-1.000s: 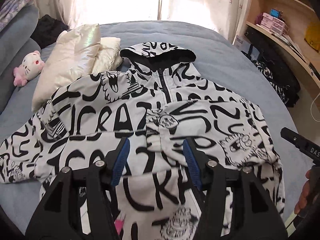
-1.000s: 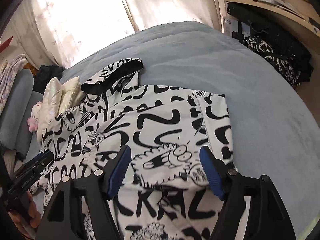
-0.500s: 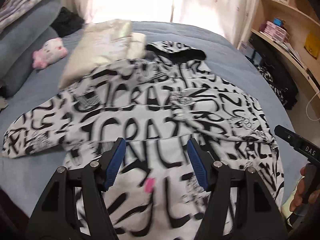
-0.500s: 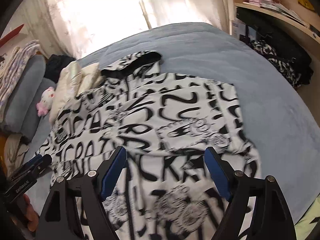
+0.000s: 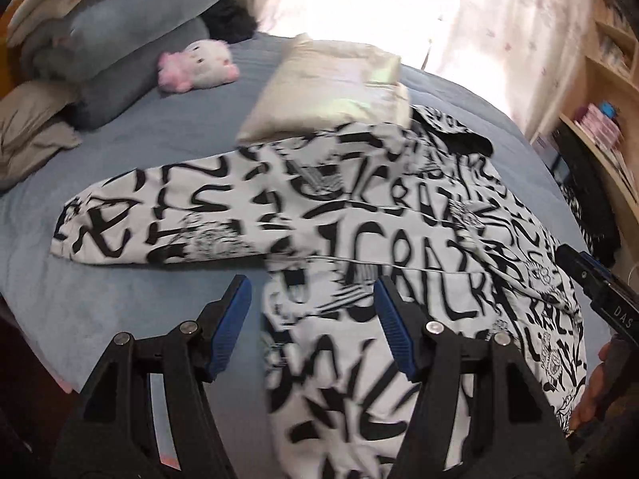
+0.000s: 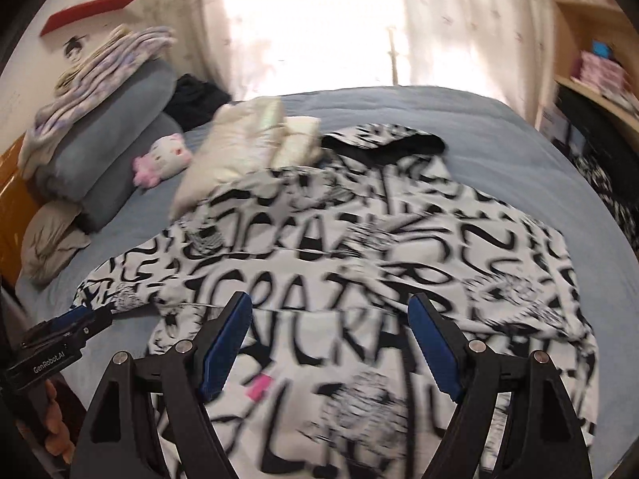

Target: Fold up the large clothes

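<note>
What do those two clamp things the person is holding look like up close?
Both are black plastic tools with two angular fingers, silver screw heads along them and ribbed blue pads on the inner faces. The left gripper carries white "GenRobot.AI" lettering on its side, readable from the right wrist camera; the right gripper shows white letters "DAS".

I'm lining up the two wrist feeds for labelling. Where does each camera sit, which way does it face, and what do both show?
Left wrist: on the left gripper, looking down over its open blue-padded fingers at the printed hoodie's outstretched sleeve; the right gripper and a hand enter at right.
Right wrist: on the right gripper, fingers open, above the hoodie's body; the left gripper and fingers show at left.
Shared: hoodie, blue bed, pink plush, cream jacket, curtained window.
</note>
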Demonstrator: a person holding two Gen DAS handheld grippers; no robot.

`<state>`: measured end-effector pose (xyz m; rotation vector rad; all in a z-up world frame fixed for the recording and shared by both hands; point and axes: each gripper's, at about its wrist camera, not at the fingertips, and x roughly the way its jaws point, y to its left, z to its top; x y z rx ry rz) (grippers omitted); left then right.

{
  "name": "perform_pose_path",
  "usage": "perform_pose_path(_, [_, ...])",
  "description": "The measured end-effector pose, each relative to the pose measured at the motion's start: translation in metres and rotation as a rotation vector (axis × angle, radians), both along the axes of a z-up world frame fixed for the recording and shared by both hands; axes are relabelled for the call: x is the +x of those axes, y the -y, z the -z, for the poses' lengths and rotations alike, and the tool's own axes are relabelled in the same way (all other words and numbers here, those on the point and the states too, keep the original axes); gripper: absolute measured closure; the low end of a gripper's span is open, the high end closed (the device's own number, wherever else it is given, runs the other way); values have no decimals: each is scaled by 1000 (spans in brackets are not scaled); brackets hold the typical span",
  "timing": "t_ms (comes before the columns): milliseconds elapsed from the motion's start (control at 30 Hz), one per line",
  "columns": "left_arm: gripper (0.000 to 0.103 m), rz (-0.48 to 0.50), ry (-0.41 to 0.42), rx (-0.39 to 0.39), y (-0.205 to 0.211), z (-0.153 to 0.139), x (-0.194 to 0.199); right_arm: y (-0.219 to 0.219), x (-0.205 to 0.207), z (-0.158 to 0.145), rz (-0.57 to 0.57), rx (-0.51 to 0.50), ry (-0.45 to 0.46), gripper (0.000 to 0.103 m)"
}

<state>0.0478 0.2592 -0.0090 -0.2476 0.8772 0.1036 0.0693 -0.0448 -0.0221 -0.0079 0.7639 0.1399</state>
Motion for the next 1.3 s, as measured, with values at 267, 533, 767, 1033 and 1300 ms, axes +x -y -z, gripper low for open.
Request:
perform_pose_path(267, [42,-129,2,-201,-111,53,-11,-111,27,22,-111,-43,48,21])
perform_pose_path(533, [42,-283,48,-414,-208,113,-18,-201,82,77,-194,-70,-12,27])
perform_pose_path(767, [42,-374,85,-556,-259,157,-14,-262,117,125,-296,-48,-76,31])
perform_pose_path(1033, [43,-440,117,-619,-293,173,13,-317,132,174,-410,-80,-145,35])
perform_pose_path(1300, [101,-549,160,-555,-300,157,36,-333,148,221,-434,-120,-232,35])
